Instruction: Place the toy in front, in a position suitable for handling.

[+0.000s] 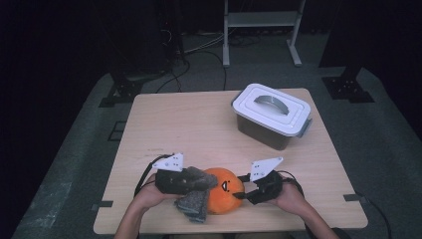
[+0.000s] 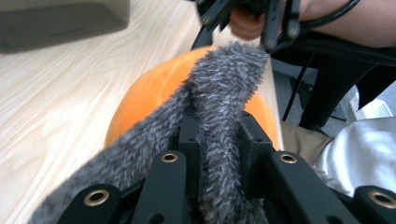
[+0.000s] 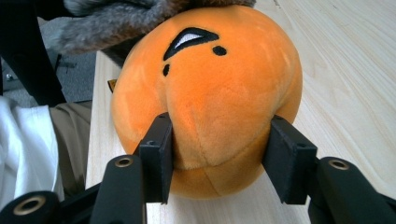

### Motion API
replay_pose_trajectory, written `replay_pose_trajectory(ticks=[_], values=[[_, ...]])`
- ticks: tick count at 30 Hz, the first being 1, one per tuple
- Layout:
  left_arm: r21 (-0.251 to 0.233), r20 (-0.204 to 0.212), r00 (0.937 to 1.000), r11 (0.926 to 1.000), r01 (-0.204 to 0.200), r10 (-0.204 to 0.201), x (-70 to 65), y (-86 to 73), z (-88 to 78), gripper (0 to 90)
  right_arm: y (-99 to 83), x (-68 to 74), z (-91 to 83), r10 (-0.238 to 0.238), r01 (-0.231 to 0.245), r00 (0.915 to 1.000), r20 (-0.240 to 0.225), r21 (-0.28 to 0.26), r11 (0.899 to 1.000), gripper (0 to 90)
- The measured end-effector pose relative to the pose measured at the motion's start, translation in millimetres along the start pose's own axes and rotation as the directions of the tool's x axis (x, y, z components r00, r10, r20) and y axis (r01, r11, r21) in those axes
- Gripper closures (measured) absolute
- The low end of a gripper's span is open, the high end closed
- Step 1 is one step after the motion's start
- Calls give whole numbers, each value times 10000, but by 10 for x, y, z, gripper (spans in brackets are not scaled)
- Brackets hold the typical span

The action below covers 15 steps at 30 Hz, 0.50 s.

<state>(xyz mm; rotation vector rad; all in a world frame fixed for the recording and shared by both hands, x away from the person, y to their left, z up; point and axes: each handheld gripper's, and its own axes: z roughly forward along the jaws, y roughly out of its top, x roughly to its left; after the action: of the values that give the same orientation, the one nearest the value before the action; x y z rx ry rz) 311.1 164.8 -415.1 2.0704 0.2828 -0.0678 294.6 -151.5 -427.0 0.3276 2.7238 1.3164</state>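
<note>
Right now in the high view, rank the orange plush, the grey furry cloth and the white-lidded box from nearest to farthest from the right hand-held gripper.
1. Orange plush: between the jaws of the right hand-held gripper, near the front edge.
2. Grey furry cloth: across the plush, on its left side, in the left hand-held gripper.
3. White-lidded box: far back, on the table's right.

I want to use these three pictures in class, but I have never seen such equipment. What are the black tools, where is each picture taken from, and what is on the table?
A person holds a hand-operated two-jaw gripper in each hand. One camera looks down from above; the other two ride on the grippers. On the wooden table stand a lidded plastic box and an orange plush toy. The left gripper is shut on a grey fuzzy cloth draped over the toy. The right gripper squeezes the toy's side.
</note>
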Motion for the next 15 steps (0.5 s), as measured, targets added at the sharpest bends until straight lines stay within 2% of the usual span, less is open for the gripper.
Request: replay_pose_trajectory(ticks=[3, 4, 7, 10, 13, 15], values=[[181, -202, 9996, 9997, 189, -186, 39, -55, -25, 747, -8, -11, -39, -109, 109, 9999, -12, 22, 9999, 483], [387, -398, 9987, 9987, 340, -324, 77, -105, -44, 746, -12, -15, -55, -96, 96, 10000, 19, 41, 9999, 483], [299, -347, 9983, 9984, 473, -463, 92, -118, -36, 746, -30, -47, -108, -113, 112, 9999, 97, 44, 9999, 482], [-40, -92, 9996, 9997, 261, -262, 49, -39, -7, 747, -28, -44, -106, -225, 226, 9996, 149, -24, 9997, 480], [-139, 37, 10000, 9999, 58, -57, -3, 29, 27, 746, -4, -29, -88, -338, 340, 9993, 145, -104, 9994, 471], [47, 211, 9997, 9999, -120, 119, -55, 76, 90, 746, 26, -17, -63, -320, 324, 9992, 235, -163, 9993, 391]])
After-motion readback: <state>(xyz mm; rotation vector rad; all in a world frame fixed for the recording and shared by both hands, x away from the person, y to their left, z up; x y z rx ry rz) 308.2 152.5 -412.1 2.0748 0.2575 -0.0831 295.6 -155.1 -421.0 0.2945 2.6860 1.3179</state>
